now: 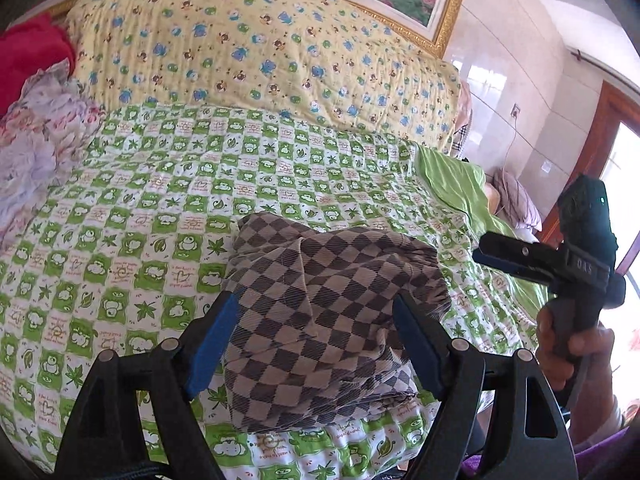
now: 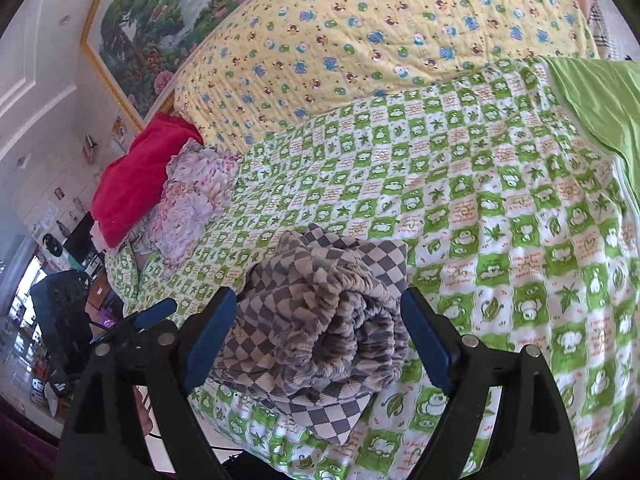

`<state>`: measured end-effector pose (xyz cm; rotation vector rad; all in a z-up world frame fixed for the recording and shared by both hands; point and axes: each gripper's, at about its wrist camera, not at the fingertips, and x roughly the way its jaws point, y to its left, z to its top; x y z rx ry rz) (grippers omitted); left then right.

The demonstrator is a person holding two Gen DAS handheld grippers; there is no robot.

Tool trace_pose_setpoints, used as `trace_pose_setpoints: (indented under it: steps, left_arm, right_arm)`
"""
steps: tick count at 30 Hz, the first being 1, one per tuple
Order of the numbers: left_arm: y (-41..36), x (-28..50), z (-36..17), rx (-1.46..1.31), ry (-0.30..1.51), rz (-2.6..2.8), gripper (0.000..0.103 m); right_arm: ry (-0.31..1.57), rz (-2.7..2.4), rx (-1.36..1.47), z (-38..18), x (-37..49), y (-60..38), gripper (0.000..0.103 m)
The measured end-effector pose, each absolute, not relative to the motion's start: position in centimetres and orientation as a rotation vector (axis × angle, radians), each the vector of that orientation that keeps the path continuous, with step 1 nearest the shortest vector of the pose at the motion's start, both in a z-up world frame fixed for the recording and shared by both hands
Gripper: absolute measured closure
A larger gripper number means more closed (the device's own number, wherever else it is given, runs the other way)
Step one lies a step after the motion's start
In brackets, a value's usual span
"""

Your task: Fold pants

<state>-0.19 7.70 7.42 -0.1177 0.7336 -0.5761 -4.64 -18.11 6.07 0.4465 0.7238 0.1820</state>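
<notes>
Checkered brown pants [image 1: 320,320] lie folded in a bundle near the front edge of a green-and-white quilt [image 1: 160,184]. Both grippers hang spread wide, holding nothing — left gripper [image 1: 316,344], right gripper [image 2: 316,344] — fingers either side of the bundle.

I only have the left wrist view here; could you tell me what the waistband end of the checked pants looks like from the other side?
Observer: In the right wrist view the pants show a gathered elastic waistband, rolled into a bulge at the near end.
Operator: Thank you. Is the right gripper closed on it?
Observer: No, the right gripper is open, one finger either side of the bundle.
Operator: Anything left of the bed I should know about?
Observer: Yes, a dark chair stands beside the bed, below the red blanket.
</notes>
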Motion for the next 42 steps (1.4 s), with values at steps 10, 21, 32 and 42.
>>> trace_pose_setpoints:
  steps: [10, 21, 32, 42]
  left_arm:
    - [7.8, 1.1, 6.2, -0.127, 0.794, -0.556, 0.023]
    - [8.2, 1.9, 5.5, -0.162, 0.817, -0.554, 0.022]
    - [7.9, 4.5, 2.6, -0.191, 0.905, -0.553, 0.021]
    - [8.0, 7.2, -1.6, -0.253, 1.008, -0.559, 0.02]
  right_arm:
    - [0.788, 0.119, 0.555, 2.7, -6.0, -17.8, 0.017]
    - [0.815, 0.107, 0.614, 1.2, -5.3, -17.5, 0.015]
    - [0.849, 0.11, 0.739, -2.1, -3.9, -18.3, 0.01]
    - [0.877, 0.219, 0.887, -6.2, -3.4, -18.4, 0.009]
